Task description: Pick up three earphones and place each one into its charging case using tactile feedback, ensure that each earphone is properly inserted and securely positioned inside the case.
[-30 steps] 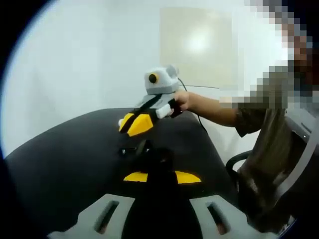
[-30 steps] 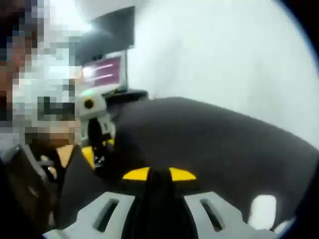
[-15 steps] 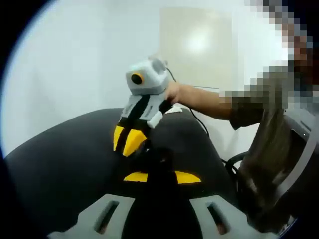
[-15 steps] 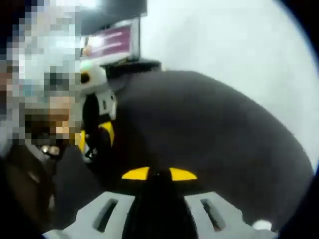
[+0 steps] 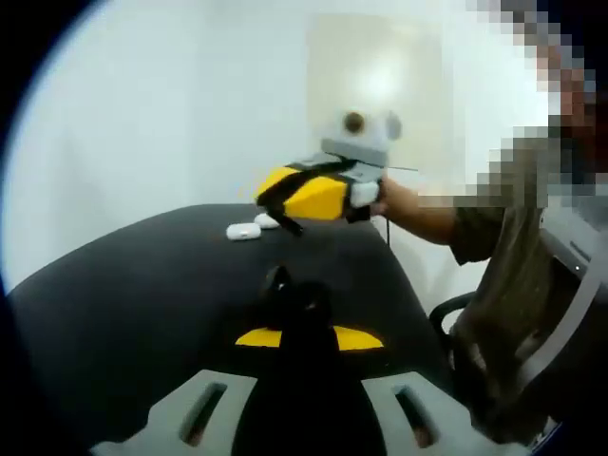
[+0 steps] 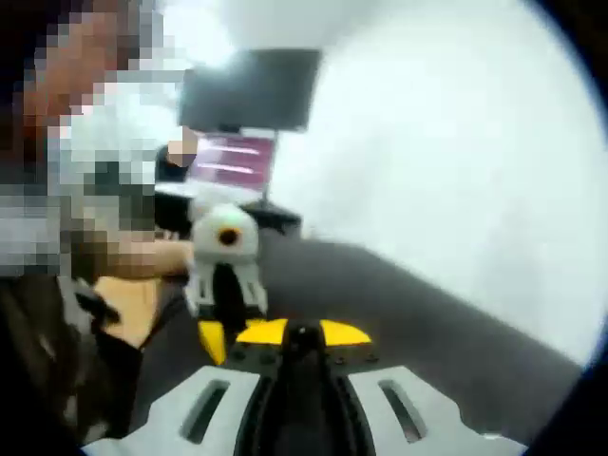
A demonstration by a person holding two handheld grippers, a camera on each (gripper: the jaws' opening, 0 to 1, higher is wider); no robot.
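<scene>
Lifted since before, the right gripper (image 5: 285,199) hangs mid-frame above the black table (image 5: 133,294), jaws together, white earphones (image 5: 245,231) beneath; left gripper (image 5: 306,334) closed.

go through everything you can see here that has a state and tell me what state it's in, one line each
Left gripper: jaws shut, low over the black table.
Right gripper: lifted above the table, open or shut unclear.
Small white earphone case: lying on the table's far side, lid state too blurred to tell.
Black table: flat, dark surface.
Monitor with a pink screen: switched on.
</scene>
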